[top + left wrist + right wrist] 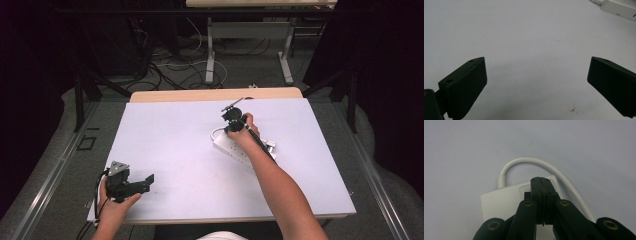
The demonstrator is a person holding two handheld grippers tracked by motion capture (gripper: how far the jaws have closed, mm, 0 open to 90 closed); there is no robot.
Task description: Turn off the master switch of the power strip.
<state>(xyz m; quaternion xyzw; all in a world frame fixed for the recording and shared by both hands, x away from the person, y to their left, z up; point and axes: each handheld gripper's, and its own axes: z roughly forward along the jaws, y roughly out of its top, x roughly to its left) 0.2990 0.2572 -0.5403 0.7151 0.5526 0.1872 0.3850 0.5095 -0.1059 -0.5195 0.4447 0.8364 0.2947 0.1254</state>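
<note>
Right claw point(544, 182) closed over the power strip point(501, 200) (left claw point(536, 75) wide apart).

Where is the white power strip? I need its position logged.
In the high view, the white power strip lies right of the table's centre, under the right gripper.

The white bench point(190, 150) is bright and evenly lit, but the room around it is very dark. Shadows are soft. The close gripper pictures look a little blurry.
</note>
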